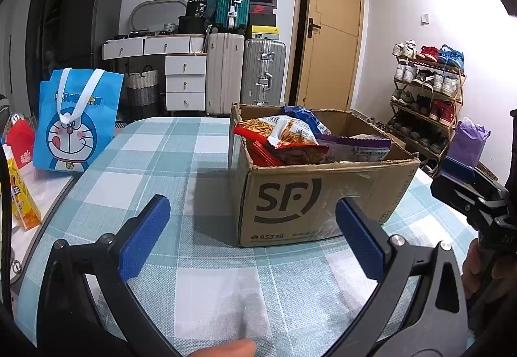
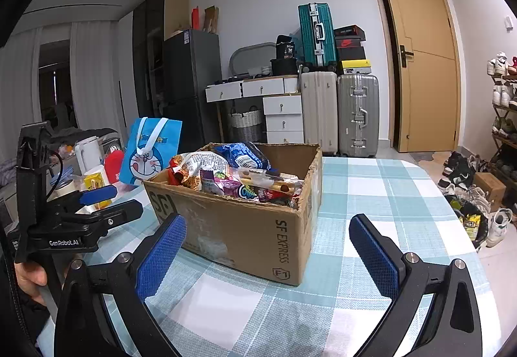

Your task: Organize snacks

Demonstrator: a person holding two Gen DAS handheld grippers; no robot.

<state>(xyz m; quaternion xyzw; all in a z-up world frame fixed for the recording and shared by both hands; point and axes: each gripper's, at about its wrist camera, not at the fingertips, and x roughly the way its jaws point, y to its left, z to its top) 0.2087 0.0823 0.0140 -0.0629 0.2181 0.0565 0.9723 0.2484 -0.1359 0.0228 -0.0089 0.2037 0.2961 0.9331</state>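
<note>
left gripper (image 1: 252,237) and right gripper (image 2: 268,255): jaws spread wide, empty, held short of the cardboard box (image 2: 245,227) on the checked tablecloth (image 1: 206,143). snack packets (image 2: 226,177) heaped loose inside, some above the rim. risk: pulling one packet could drag neighbours over the edge; crisp bags likely to crush under a hard squeeze. lower layers hidden; destination unclear, possibly the blue tote bag (image 1: 77,117).

Both tools have black curved frames, silver round screws and blue textured pads (image 1: 360,237). The left gripper (image 2: 97,195) carries white "GenRobot.AI" lettering on its black body, and a thin black cable loops beside its upright black handle part.
</note>
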